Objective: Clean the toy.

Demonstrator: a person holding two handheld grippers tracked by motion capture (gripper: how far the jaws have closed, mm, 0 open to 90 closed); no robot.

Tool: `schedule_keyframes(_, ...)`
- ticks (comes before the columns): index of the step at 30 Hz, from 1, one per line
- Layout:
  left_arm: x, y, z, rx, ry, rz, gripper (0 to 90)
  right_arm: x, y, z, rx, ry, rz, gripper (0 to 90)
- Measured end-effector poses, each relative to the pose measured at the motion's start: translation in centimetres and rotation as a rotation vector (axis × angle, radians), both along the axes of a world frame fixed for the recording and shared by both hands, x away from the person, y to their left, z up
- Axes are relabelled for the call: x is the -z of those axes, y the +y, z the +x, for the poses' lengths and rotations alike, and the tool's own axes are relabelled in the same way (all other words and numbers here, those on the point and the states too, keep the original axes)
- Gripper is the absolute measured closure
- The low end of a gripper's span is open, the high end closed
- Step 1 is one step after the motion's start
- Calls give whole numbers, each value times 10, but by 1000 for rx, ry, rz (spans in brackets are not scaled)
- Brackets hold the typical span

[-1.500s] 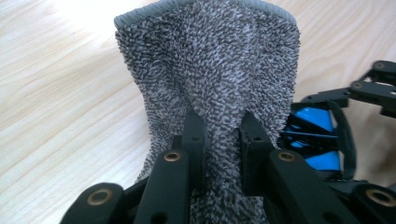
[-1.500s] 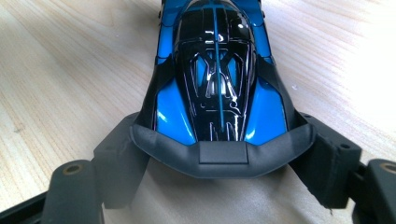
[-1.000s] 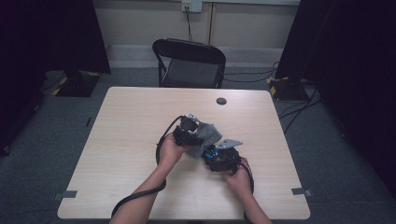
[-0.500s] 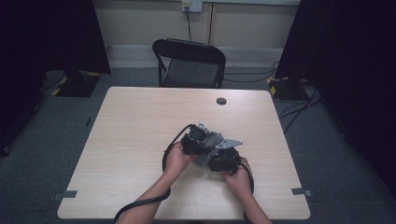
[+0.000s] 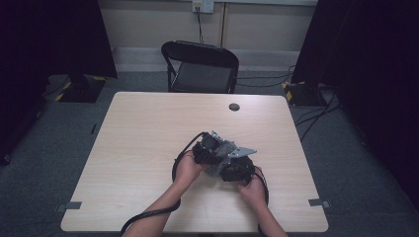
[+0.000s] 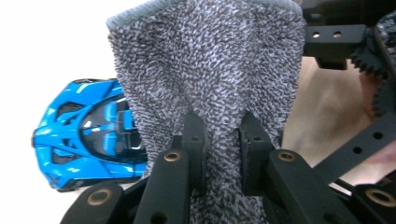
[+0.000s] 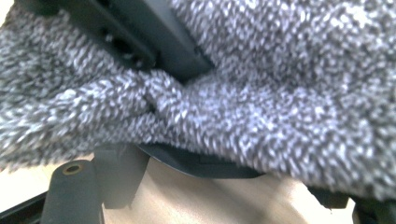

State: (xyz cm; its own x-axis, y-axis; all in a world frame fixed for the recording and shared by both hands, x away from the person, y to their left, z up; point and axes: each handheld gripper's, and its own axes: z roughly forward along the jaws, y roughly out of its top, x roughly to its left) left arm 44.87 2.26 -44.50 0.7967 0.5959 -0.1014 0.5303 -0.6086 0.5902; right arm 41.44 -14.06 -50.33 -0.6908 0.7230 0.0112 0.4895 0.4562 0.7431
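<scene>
Wiping is underway: cloth (image 6: 205, 70) is pinched by left gripper (image 6: 219, 140), car (image 6: 84, 135) at nine o'clock; right gripper's (image 5: 236, 172) grip can't be told.

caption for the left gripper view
Left gripper clamps a grey terry cloth beside a blue toy sports car.

On the worktop (image 5: 148, 148), the left gripper (image 5: 207, 148) sits at ten o'clock of the right gripper (image 5: 237, 173), a cloth (image 6: 210, 70) between them, the toy car (image 6: 88, 135) at the cloth's eight o'clock, a folding chair (image 5: 200, 66) beyond at twelve.
</scene>
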Motion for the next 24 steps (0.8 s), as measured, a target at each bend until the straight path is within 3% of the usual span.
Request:
schedule_keyframes(9,-3,6,10,-28,-8,17,761,0,0,0,0,0,0,249)
schedule_keyframes(24,-2,21,30,-95,28,-2,759,0,0,0,0,0,0,249)
